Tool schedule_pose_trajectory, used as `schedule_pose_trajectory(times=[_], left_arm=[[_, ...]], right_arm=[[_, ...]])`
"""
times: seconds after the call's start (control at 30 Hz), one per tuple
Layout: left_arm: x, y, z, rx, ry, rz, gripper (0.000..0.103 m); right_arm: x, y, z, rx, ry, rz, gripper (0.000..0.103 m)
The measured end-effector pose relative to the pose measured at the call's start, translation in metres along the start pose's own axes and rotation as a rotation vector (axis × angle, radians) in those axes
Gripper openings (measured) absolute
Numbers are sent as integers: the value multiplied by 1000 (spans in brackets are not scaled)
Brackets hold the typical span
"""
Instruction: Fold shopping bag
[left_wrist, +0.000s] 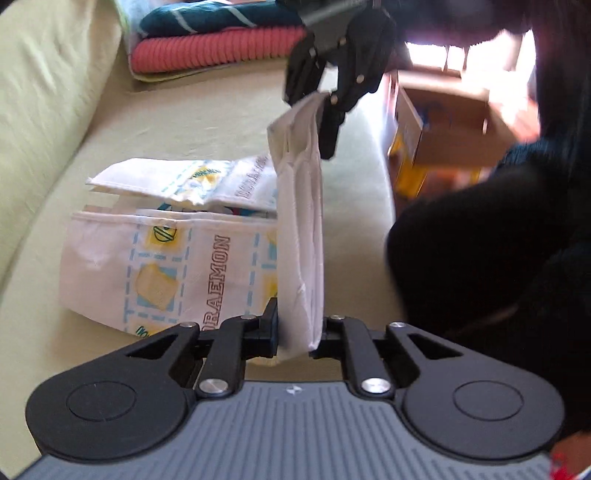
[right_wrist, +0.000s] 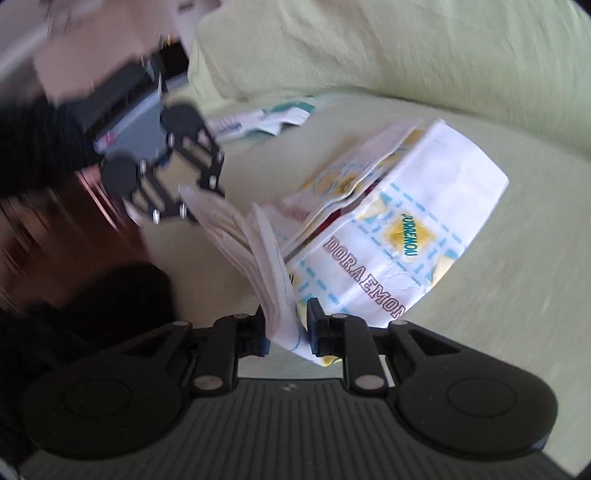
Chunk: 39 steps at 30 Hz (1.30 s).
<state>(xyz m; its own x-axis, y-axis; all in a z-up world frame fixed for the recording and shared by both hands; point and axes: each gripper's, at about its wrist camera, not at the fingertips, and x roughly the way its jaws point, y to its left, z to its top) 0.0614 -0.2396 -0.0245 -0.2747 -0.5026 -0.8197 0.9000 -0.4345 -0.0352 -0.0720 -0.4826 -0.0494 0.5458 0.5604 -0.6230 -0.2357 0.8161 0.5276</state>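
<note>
A white shopping bag (left_wrist: 166, 258) printed with DORAEMON in blue and yellow lies partly folded on a pale green sofa seat (left_wrist: 221, 122). One white edge of it (left_wrist: 301, 221) stands lifted and stretched between both grippers. At the bottom of the left wrist view, my left gripper (left_wrist: 295, 328) is shut on the near end of that edge. My right gripper (left_wrist: 317, 107) pinches the far end, higher up. In the right wrist view the right gripper (right_wrist: 286, 325) clamps the layered edge, the bag body (right_wrist: 406, 229) lies to the right, and the left gripper (right_wrist: 188, 206) is blurred at upper left.
Folded clothes (left_wrist: 221, 40), pink under dark teal, are stacked at the back of the seat. An open cardboard box (left_wrist: 443, 122) stands past the seat's right edge. A person's dark sleeve (left_wrist: 498, 251) fills the right side. The sofa's back cushion (right_wrist: 406, 48) rises behind the bag.
</note>
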Motion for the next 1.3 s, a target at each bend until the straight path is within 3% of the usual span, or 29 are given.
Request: schedule_pose_trajectory(times=[0.13, 0.3, 0.33, 0.4, 0.47, 0.53, 0.63, 0.7, 0.83, 0.93, 1.0, 1.13, 1.23, 1.27, 1.3], left_arm=[[21, 26, -9, -196, 56, -24, 15], [19, 49, -18, -350, 36, -66, 26], [18, 49, -17, -351, 39, -55, 28], [7, 41, -11, -283, 61, 64, 42], [-10, 32, -7, -233, 55, 189, 43], [-31, 24, -4, -225, 10, 276, 38], [-62, 2, 3, -204, -117, 301, 39], [-61, -14, 11, -187, -181, 277, 41], [-12, -23, 26, -196, -165, 269, 43], [29, -2, 26, -352, -107, 334, 37], [41, 6, 24, -406, -85, 356, 39], [47, 6, 26, -402, -97, 381, 39], [45, 10, 22, -440, -119, 373, 42], [45, 9, 22, -440, -120, 377, 42], [45, 8, 23, -440, -120, 382, 42]], right_arm=[[21, -39, -2, 281, 75, 51, 18], [36, -73, 0, 587, 165, 117, 14], [37, -75, 0, 620, 178, 119, 14], [39, -77, -3, 675, 206, 119, 12], [41, -78, -9, 715, 221, 118, 11], [46, -84, -9, 752, 235, 122, 11], [51, -88, -10, 794, 250, 124, 11], [54, -88, -10, 821, 259, 119, 11], [58, -90, -7, 839, 281, 107, 11], [60, -88, -6, 846, 287, 94, 10], [61, -88, -5, 851, 282, 89, 10], [58, -78, -4, 791, 237, 59, 12], [39, -41, 7, 564, 101, -130, 30], [32, -27, 11, 473, 47, -214, 47], [25, -8, 13, 362, -24, -339, 50]])
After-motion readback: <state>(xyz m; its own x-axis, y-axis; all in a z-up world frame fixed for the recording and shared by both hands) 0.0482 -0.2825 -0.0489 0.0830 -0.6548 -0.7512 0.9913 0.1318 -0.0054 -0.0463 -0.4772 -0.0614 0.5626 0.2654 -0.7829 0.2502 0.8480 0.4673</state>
